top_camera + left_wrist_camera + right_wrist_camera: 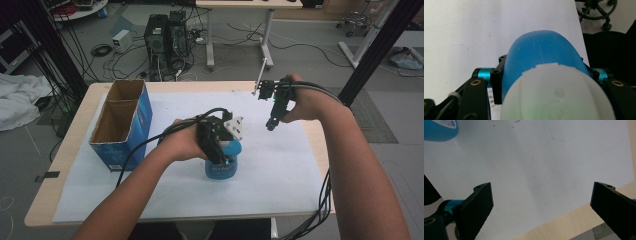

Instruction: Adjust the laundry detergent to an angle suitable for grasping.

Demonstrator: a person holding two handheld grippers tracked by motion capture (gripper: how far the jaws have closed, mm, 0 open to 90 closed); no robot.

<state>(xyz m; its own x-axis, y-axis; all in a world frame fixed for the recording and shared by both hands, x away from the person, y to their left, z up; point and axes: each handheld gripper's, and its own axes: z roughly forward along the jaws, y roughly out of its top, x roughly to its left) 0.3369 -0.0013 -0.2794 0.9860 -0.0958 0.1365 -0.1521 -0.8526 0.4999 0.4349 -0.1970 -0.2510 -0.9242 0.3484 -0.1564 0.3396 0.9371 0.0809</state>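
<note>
A blue bottle (221,169) with a white cap stands upright on the white sheet (280,170) near the table's middle. My left gripper (218,149) is shut on the bottle from the left side. In the left gripper view the blue body (541,51) and white cap (554,95) sit squeezed between the two jaws of the left gripper (544,75). My right gripper (271,124) hovers to the bottle's right, farther back, pointing down at the sheet. In the right gripper view the right gripper (541,195) is wide open with only bare sheet between its jaws, and the bottle's base (440,130) shows at top left.
A blue cardboard box (122,122), open on top with two compartments, stands at the table's left. The wooden table edge (574,225) lies just past the sheet. Computer towers (165,35) and cables sit on the floor behind the table.
</note>
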